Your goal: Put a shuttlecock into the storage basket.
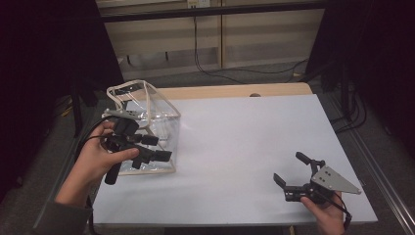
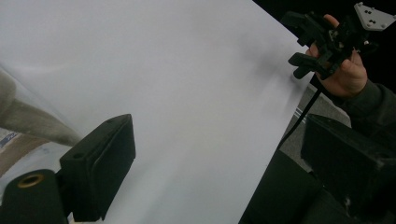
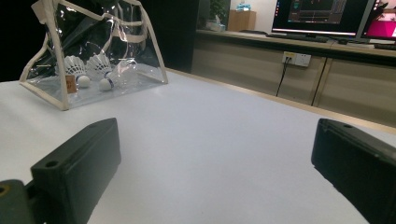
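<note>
A white counter [image 1: 235,147] spreads across the high view, its far wooden edge showing at 12 o'clock. At about 9 o'clock on it stands a clear plastic bag [image 1: 147,120] with cream piping along its seams, upright and open at the top; in the right gripper view the bag [image 3: 93,51] sits at 10 o'clock and holds two white shuttlecocks [image 3: 88,70] lying side by side on its floor. The left tongs [image 1: 151,147], gripped in a person's left hand [image 1: 98,156], hang just in front of the bag's near wall at 8 o'clock, jaws spread and holding nothing; whether they touch the plastic cannot be told. In the left gripper view those jaws stand wide apart over bare counter, the bag's seam at 9 o'clock. The right tongs [image 1: 288,171], held by the right hand [image 1: 328,213] at 5 o'clock near the counter's front edge, are well apart from the bag, likewise released, jaws parted and empty. A grey three-cornered plate [image 1: 337,180] tops them.
</note>
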`<action>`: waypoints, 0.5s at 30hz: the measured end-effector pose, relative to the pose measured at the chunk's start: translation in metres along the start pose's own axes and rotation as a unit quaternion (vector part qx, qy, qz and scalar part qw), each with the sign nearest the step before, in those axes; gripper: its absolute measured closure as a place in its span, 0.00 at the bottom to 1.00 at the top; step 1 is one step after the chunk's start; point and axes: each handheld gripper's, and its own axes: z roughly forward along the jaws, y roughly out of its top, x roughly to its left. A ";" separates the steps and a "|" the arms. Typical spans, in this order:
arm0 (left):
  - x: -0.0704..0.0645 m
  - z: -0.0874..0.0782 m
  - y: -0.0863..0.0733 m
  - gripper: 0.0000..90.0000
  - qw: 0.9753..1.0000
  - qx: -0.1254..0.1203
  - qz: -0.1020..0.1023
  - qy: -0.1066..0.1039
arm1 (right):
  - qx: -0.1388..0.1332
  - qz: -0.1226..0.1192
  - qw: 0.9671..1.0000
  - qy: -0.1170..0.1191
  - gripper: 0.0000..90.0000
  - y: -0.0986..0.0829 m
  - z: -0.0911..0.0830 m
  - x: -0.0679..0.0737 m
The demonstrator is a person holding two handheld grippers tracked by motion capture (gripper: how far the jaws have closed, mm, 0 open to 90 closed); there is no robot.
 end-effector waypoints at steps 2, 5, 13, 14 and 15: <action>0.001 0.001 -0.002 0.11 1.000 -0.001 -0.002 0.000 | -0.001 0.001 1.000 0.000 0.02 0.000 0.000 0.000; 0.002 0.004 -0.005 0.10 1.000 0.002 0.001 0.003 | -0.001 0.001 1.000 0.000 0.02 0.000 0.000 0.000; 0.003 0.008 -0.012 0.09 1.000 0.007 0.015 0.001 | -0.001 0.001 1.000 0.000 0.02 0.000 0.000 0.000; 0.004 0.009 -0.013 0.08 1.000 0.010 0.015 0.003 | 0.000 0.000 1.000 0.000 0.02 0.000 0.000 0.000; 0.005 0.010 -0.015 0.08 1.000 0.010 0.016 0.003 | -0.001 -0.001 1.000 0.000 0.02 0.000 0.000 0.000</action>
